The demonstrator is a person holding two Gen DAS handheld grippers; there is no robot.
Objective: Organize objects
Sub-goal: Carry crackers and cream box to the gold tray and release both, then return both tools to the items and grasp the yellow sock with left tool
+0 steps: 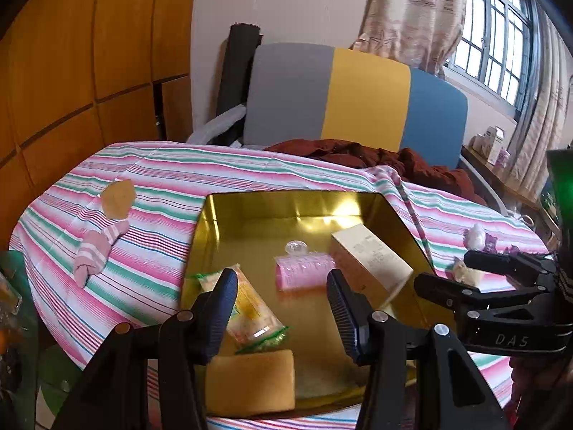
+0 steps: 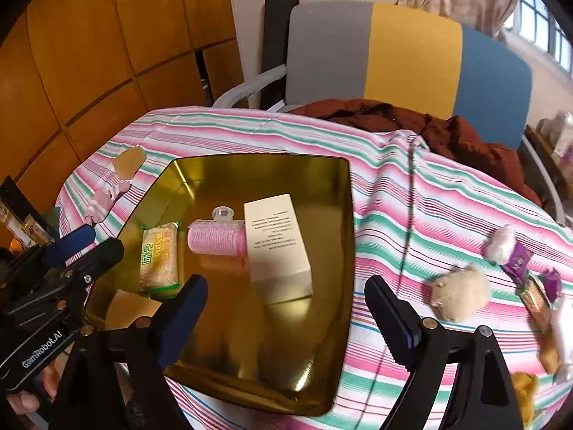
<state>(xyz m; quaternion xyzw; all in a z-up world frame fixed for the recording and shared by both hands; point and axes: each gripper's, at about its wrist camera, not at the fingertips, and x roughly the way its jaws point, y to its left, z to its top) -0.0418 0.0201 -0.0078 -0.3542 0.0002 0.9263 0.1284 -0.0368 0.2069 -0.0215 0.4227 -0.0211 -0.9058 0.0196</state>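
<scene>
Our left tongs (image 1: 283,308) and right tongs (image 2: 286,308) both hang open and empty over the gold tray (image 2: 343,251). Loose things remain on the striped bench (image 2: 412,197); we should centre the right tongs over the beige plush (image 2: 460,292) before closing.

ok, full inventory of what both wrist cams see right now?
gold tray: 1, gold metal, middle of the striped tablecloth
white box: 1, in the tray, lying flat
hair roller: 1, pink, in the tray, against the box
snack packet: 1, yellow-green, in the tray, left part
tan block: 1, tray's near left corner
rolled sock: 1, pink striped, on the cloth left of the tray
beige plush: 1, on the cloth right of the tray
small wrapped items: several, white and purple, far right
chair: 1, grey, yellow, blue, behind the table
left gripper: open, over the tray's near edge
right gripper: open, over the tray
</scene>
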